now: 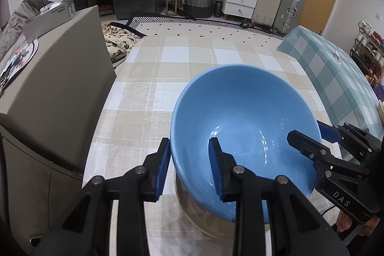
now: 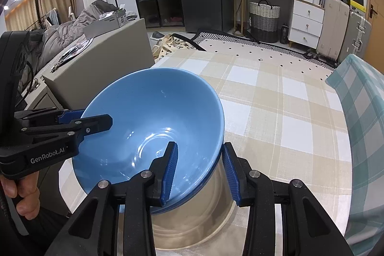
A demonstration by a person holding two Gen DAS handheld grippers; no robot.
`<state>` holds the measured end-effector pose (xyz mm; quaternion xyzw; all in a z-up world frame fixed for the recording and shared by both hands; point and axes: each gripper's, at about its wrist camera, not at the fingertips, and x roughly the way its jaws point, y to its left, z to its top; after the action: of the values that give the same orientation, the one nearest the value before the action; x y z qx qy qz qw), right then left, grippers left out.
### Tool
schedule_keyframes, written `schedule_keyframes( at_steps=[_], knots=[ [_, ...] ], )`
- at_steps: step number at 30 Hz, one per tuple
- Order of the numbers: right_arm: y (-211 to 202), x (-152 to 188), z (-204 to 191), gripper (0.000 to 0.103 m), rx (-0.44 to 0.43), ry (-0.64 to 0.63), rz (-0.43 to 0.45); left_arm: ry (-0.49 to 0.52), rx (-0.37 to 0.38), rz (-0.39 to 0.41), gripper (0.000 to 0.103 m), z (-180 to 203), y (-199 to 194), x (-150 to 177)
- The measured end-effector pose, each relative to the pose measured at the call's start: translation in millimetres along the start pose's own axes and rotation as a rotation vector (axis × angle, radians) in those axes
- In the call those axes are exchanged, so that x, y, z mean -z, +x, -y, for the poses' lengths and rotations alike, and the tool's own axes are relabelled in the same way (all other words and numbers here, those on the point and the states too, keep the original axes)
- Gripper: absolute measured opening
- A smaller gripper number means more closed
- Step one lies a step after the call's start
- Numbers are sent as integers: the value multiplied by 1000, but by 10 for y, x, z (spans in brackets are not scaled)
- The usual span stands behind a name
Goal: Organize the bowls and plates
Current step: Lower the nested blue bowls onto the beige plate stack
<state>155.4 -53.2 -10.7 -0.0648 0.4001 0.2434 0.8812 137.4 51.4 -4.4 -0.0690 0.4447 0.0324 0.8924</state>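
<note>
Left wrist view: my left hand-held gripper (image 1: pixel 189 166) and right hand-held gripper (image 2: pixel 199 170) straddle the glossy blue ceramic bowl (image 1: pixel 244 126) rim half-open; I should close both evenly before lifting.

The bowl (image 1: pixel 242 126) sits on a metal pot (image 2: pixel 199 215) on the near table (image 1: pixel 182 68), left gripper (image 1: pixel 190 167) straddling its left rim (right gripper (image 2: pixel 199 174) opposite).

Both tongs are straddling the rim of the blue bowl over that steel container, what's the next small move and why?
Probably close both tongs onto the rim. The left tongs and right tongs each have one finger inside and one outside the glossy blue ceramic bowl, with gaps showing. The bowl sits tilted on the round stainless steel container, so it could slip if moved ungripped.
</note>
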Motion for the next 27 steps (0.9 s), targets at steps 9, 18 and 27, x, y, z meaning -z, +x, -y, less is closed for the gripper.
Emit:
schedule_keyframes(
  at_steps=[9,18,27],
  knots=[
    [13,-11,91,39,11,18,7,15,10,30,30,36,38,-63],
    [20,-20,79,40,17,8,9,21,3,6,30,31,114,-24],
    [38,-10,73,42,23,5,5,43,-11,13,31,78,119,-26]
  ],
)
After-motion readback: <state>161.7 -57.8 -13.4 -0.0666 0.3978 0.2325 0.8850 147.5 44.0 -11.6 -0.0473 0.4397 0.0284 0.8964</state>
